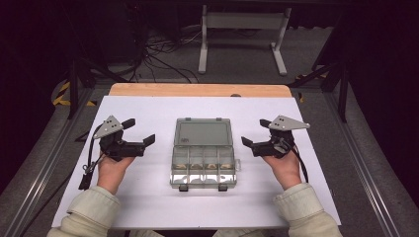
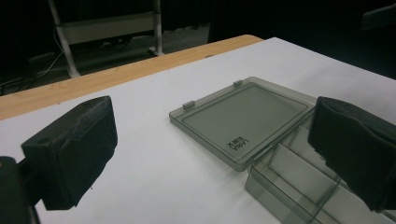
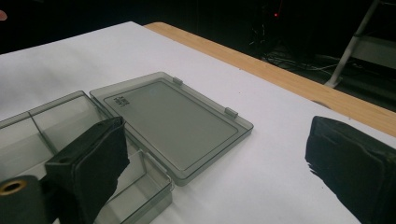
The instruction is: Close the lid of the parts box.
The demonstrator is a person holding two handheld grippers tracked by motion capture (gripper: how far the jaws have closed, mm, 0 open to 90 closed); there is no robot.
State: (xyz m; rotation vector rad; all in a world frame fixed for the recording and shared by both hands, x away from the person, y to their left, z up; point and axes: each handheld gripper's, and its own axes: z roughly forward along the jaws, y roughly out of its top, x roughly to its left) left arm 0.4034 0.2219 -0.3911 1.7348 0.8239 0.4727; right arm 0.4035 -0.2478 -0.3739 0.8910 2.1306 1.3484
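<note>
Left hand-held gripper & right hand-held gripper both released, flanking the organizer box (lid already open); you've grabbed nothing yet.

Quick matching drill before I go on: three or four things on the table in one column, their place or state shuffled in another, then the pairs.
1. left gripper
2. right gripper
3. lid
4. compartment tray

A. lying open and flat, far side of the box
B. open, left of the box
C. near side, with dividers
D. open, right of the box

Pairs: 1-B, 2-D, 3-A, 4-C
</note>
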